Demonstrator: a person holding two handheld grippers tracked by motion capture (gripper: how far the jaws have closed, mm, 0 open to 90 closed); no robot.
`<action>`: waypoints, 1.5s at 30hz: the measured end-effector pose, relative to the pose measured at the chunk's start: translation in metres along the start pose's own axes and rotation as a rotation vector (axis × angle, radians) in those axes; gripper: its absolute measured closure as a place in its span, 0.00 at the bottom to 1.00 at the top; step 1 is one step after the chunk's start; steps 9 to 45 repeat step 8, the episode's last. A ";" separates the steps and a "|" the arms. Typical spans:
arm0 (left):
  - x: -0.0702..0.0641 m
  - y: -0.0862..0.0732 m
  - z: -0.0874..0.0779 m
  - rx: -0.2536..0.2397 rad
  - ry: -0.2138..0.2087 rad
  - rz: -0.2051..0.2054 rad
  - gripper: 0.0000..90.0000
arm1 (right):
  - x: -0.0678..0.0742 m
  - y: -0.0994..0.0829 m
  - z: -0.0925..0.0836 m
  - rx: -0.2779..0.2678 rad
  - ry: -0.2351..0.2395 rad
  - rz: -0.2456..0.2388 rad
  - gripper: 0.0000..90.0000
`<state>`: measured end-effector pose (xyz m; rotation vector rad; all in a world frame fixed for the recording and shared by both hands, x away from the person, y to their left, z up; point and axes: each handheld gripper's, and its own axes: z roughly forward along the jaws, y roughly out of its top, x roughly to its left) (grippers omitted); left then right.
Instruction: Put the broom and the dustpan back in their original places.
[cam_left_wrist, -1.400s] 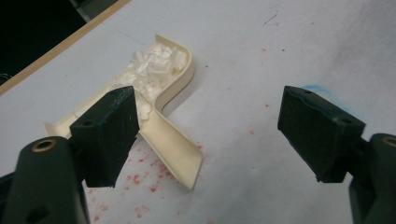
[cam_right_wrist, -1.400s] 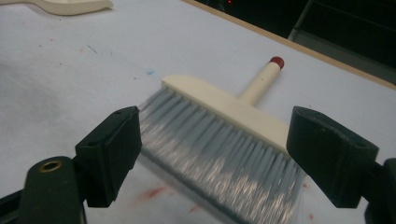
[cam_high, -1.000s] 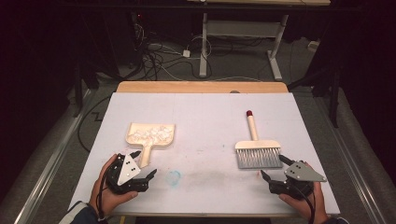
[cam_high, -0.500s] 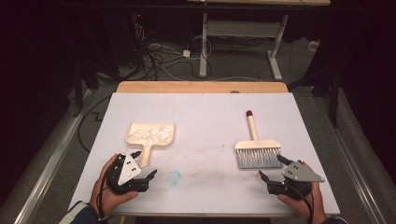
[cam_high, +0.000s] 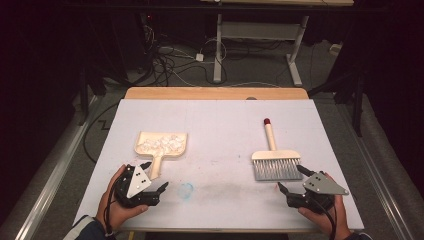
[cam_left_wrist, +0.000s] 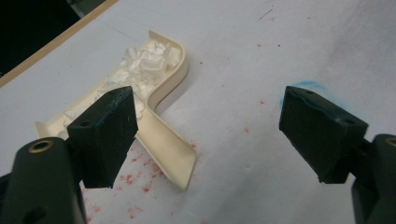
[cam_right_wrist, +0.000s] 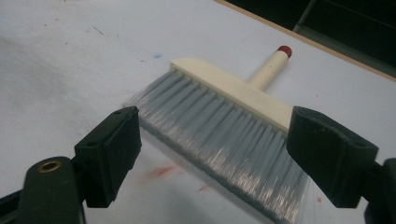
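In the left gripper view, our near jaw at lower left covers part of the dustpan (cam_left_wrist: 159, 93) and some white scraps (cam_left_wrist: 142, 58). In the right gripper view, the brush (cam_right_wrist: 224, 126) bristles run off the bottom edge at lower right.

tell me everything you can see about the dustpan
The dustpan is cream, plastic by its look, with a shallow walled tray and a short flat handle. It lies flat on the white table, left of centre, handle toward the person. White crumbled bits fill the tray. The left tongs sit open just past the handle's end, with no grip on it.
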<state>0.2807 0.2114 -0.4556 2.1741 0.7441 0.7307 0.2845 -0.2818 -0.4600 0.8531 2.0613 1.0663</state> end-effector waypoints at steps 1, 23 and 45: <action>0.000 0.000 0.000 0.000 0.000 0.000 0.21 | 0.000 0.000 0.000 -0.001 -0.001 0.001 0.20; 0.001 0.001 0.001 -0.008 0.009 -0.012 0.20 | -0.001 0.000 0.000 -0.001 0.001 0.005 0.20; 0.001 0.001 0.001 -0.008 0.009 -0.012 0.20 | -0.001 0.000 0.000 -0.001 0.001 0.005 0.20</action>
